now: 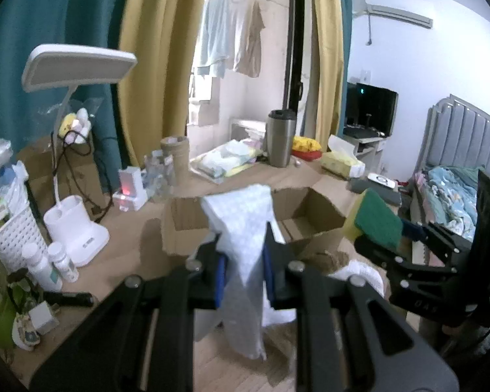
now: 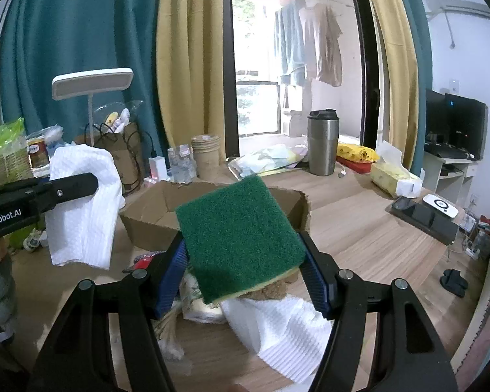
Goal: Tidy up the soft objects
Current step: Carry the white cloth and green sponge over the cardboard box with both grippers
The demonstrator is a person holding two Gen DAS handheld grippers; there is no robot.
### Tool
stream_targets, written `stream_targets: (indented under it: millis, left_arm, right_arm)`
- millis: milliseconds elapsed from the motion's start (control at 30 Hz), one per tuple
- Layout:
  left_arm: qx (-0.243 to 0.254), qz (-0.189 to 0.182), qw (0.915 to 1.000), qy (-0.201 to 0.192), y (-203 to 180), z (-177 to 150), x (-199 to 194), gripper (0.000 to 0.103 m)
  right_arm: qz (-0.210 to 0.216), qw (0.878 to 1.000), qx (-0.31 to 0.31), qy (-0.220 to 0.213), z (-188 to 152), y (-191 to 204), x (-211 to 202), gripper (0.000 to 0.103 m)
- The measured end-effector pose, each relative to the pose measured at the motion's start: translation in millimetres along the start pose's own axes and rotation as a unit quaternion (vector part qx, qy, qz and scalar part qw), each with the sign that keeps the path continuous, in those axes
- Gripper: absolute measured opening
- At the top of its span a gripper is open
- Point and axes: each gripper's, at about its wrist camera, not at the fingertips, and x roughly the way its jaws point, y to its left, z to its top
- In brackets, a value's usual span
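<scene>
We hold the left gripper (image 1: pixel 243 261) at 6 o'clock in the left wrist view, its jaws pinched fully together on a white cloth (image 1: pixel 241 228); the cloth stands up above the blue pads (image 1: pixel 221 277) and hangs down below them, clear of the table (image 1: pixel 127 238). In the right wrist view the same cloth drapes from the left gripper at 9 o'clock. At 12 o'clock from the left gripper sits an open cardboard box (image 1: pixel 313 215) on the table, just behind the cloth. At 9 o'clock in that view we note a white desk lamp (image 1: pixel 78 65) and a white lattice basket (image 1: pixel 16 238); beyond the box stands a steel travel mug (image 1: pixel 280 138), upright. At 3 o'clock we hold the right gripper (image 2: pixel 245 254), jaws set wide and clamped on the two side edges of a sponge (image 2: pixel 241 238), green scouring face up, yellow layer beneath. The sponge sits tilted in the air, in front of the near wall of the box and above it. Below the right gripper, at 6 o'clock in the right wrist view, a second white towel (image 2: pixel 284 330) lies on the table, with a brown plush item (image 2: pixel 271 289) partly hidden beneath the sponge. At 2 o'clock lies a yellow tissue pack (image 2: pixel 393 176).
</scene>
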Motion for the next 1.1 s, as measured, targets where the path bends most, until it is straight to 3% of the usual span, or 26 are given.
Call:
stream_targets:
  millis: [800,1100]
  left_arm:
    - [-0.009,0.012,0.9994,-0.032,-14,26,38,0.019]
    - [-0.009,0.019,0.9995,-0.024,-20,31,56,0.019]
  right_arm:
    - [0.005,1.0,0.013,-0.01,24,-22,29,0.069]
    - [0.014,1.0,0.017,-0.01,32,-28,39,0.069]
